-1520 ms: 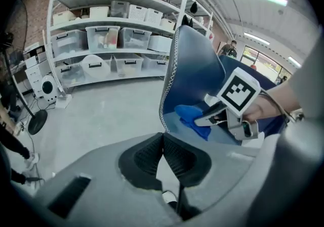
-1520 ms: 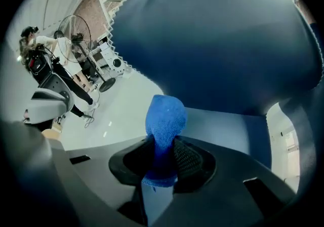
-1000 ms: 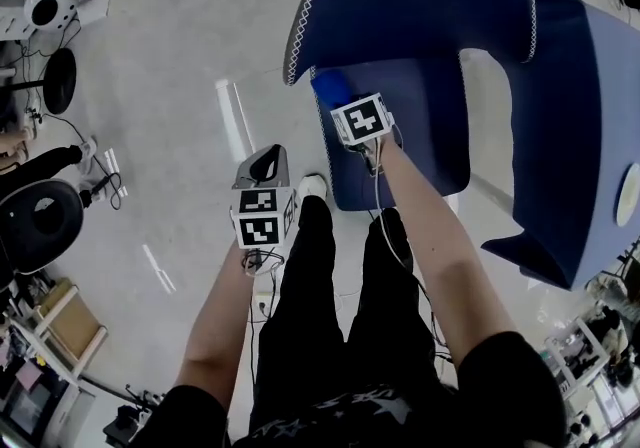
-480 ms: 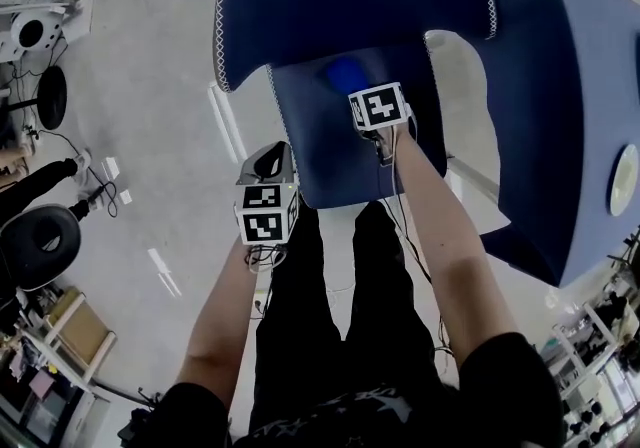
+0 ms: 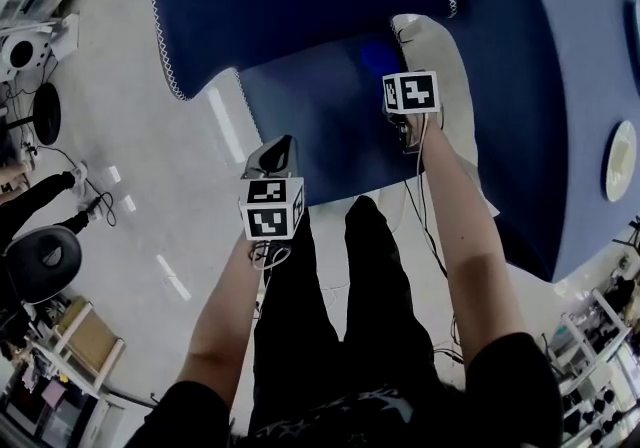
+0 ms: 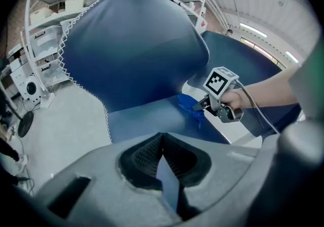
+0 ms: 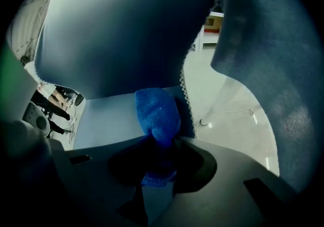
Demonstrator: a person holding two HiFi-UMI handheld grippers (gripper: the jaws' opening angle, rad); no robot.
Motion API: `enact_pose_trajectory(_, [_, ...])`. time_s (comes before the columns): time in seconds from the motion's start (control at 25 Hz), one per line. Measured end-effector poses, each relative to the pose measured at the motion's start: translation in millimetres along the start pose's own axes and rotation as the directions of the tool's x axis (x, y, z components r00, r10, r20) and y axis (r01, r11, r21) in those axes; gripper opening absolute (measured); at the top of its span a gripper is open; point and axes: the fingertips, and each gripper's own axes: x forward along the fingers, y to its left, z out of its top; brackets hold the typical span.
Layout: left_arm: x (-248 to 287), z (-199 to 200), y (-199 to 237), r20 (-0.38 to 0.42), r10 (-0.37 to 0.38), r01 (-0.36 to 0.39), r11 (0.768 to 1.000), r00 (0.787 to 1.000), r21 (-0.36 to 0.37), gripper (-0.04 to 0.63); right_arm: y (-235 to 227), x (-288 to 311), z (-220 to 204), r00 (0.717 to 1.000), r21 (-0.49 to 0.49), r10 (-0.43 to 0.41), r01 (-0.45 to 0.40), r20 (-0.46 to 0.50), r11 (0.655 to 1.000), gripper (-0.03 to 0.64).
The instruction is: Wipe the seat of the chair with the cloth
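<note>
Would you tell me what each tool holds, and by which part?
The right tool grips the blue cloth by its bunched end; the left tool holds nothing.

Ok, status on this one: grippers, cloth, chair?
Right hand-held gripper shut on blue cloth, far right of seat. Left hand-held gripper shut, empty, short of it. Nothing blocking.

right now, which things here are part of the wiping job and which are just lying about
In the job: cloth, chair seat, right gripper shut on the cloth.
Lying about: left gripper, shut and empty; black stool; floor cables; shelves.
</note>
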Motion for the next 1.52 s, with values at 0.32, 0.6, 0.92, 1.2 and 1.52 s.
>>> enact_pose_trajectory(0.32, [6,-6,-48,0.001,-0.004,0.004,1.000,1.000,0.005,0.020,-52,-33,-25,0.999,0.078,-0.017,0.014,0.035,0.997,0.106])
enact_pose_trajectory(0.6, [-10,-23,-42,0.010,0.057,-0.055,0.995,0.998,-0.087,0.020,25,-49,-45,0.984,-0.015,0.171,-0.171,0.040,0.985,0.106])
enact_pose_trajectory(0.92, [-30,-55,18,-0.019,0.133,-0.134,0.981,0.991,-0.143,0.020,161,-37,-69,0.945,-0.097,0.324,-0.326,-0.035,0.940,0.106])
enact_pose_trajectory(1.2, [-50,-85,62,-0.034,0.130,-0.134,0.970,0.991,-0.202,0.020,256,-12,-82,0.924,-0.135,0.373,-0.382,-0.089,0.914,0.106])
enact_pose_trajectory(1.52, [-56,-107,80,-0.065,0.097,-0.107,0.981,0.993,-0.164,0.020,291,8,-92,0.919,-0.152,0.368,-0.388,-0.143,0.909,0.107])
